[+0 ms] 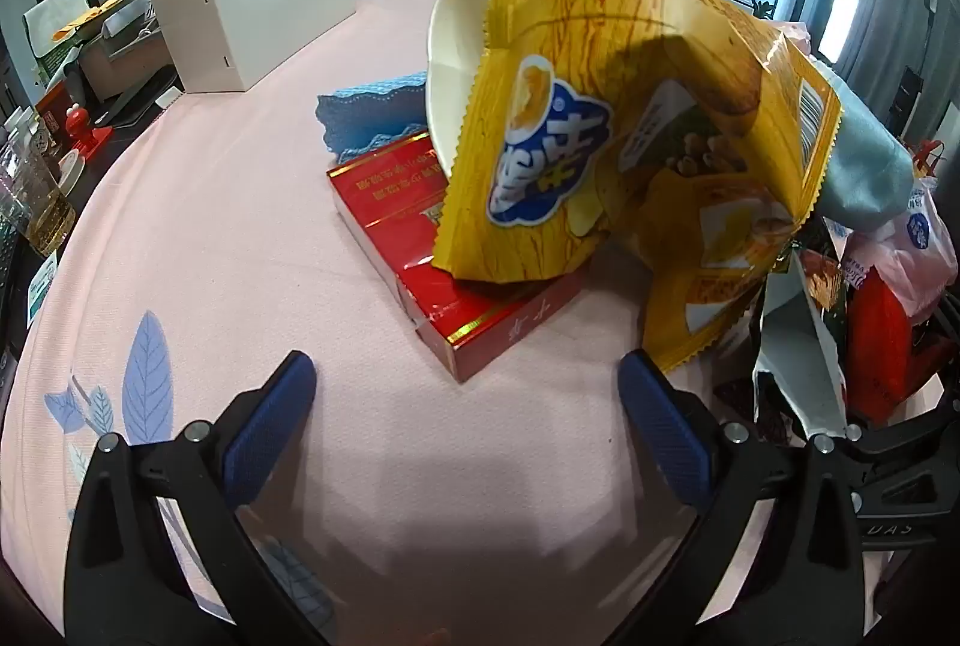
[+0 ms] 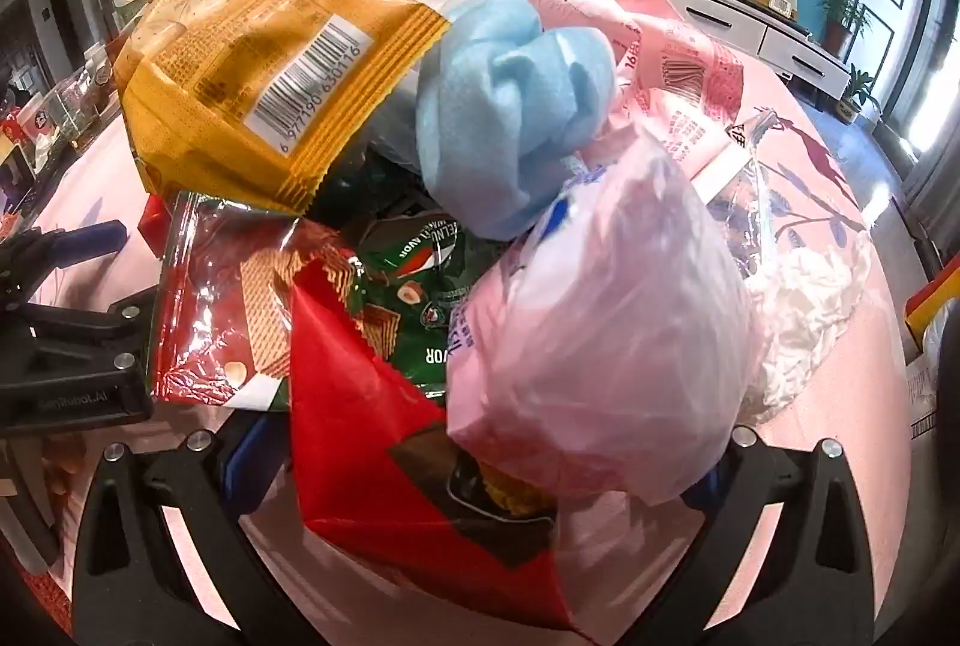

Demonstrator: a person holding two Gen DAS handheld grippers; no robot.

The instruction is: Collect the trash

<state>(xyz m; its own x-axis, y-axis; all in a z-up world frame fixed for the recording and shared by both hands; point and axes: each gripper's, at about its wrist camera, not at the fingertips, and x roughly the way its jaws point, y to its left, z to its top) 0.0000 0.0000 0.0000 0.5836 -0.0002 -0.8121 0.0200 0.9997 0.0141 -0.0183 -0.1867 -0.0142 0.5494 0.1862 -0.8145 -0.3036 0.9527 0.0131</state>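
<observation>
A heap of trash lies on the pink tablecloth [image 1: 240, 238]. In the left wrist view a yellow snack bag [image 1: 576, 106] leans over a red flat box [image 1: 432, 262], with a white paper plate [image 1: 456, 64] and a blue cloth [image 1: 366, 118] behind. My left gripper [image 1: 467, 394] is open and empty, just short of the box. In the right wrist view the yellow bag [image 2: 258, 70], a blue foam wad [image 2: 510, 118], a pink plastic bag [image 2: 600, 334], a red wrapper [image 2: 384, 436] and a green wrapper [image 2: 432, 298] pile together. My right gripper [image 2: 474, 472] sits wide around the pile's near side, its fingertips mostly hidden.
A white box [image 1: 252, 10] stands at the far left of the table. A glass [image 1: 42, 202] and a red figurine [image 1: 81, 130] sit on a side counter. Crumpled white tissue [image 2: 804, 310] lies right of the pile. The left gripper's body [image 2: 66, 334] shows at the left.
</observation>
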